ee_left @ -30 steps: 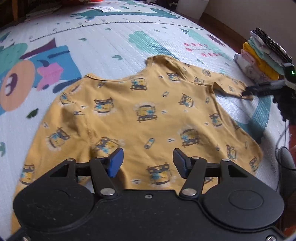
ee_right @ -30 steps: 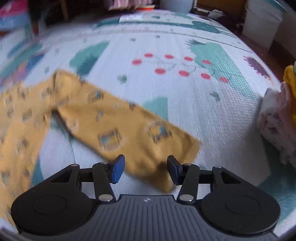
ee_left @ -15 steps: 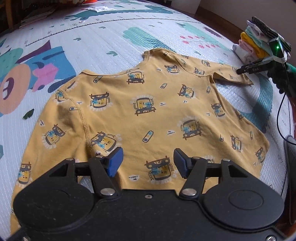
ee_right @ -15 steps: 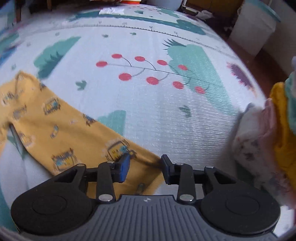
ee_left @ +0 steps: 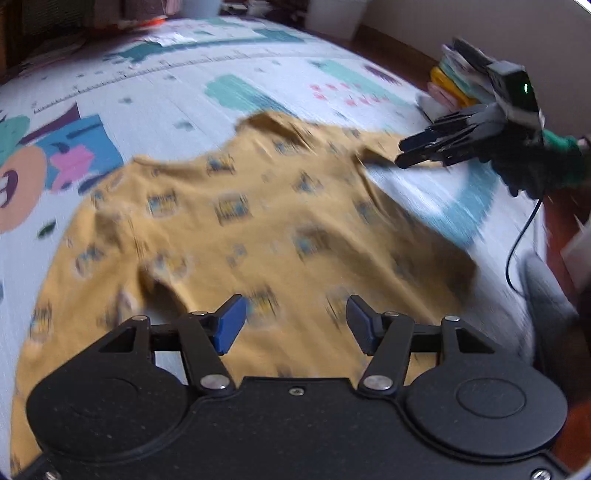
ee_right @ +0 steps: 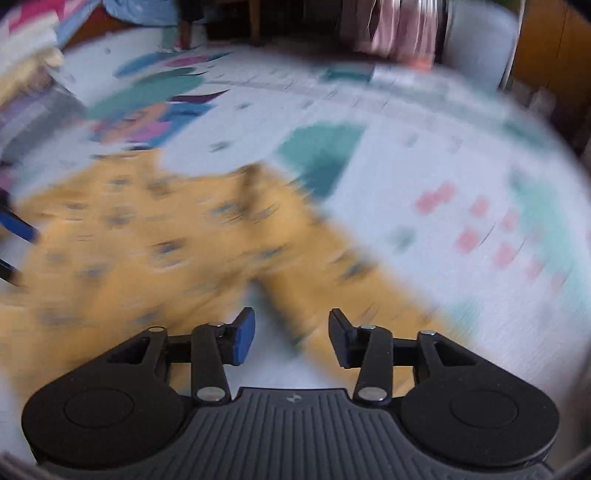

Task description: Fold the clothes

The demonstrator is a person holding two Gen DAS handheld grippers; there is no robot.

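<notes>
A yellow long-sleeved shirt with small printed figures lies flat on the play mat. My left gripper hovers open over the shirt's near hem, with nothing between its blue pads. My right gripper, held by a gloved hand, points at the right sleeve near the armpit. In the blurred right wrist view, my right gripper has its jaws opening above the sleeve. The sleeve lies under them and the pads do not press on it.
A stack of folded clothes sits on the mat's far right edge. A black cable hangs from the right hand. White bins stand past the mat. Bare wooden floor shows on the right.
My right gripper has swung left from the sleeve's cuff toward the shirt's body, its jaws narrower half a second ago and wider now. The left gripper has shifted slightly and stays open.
</notes>
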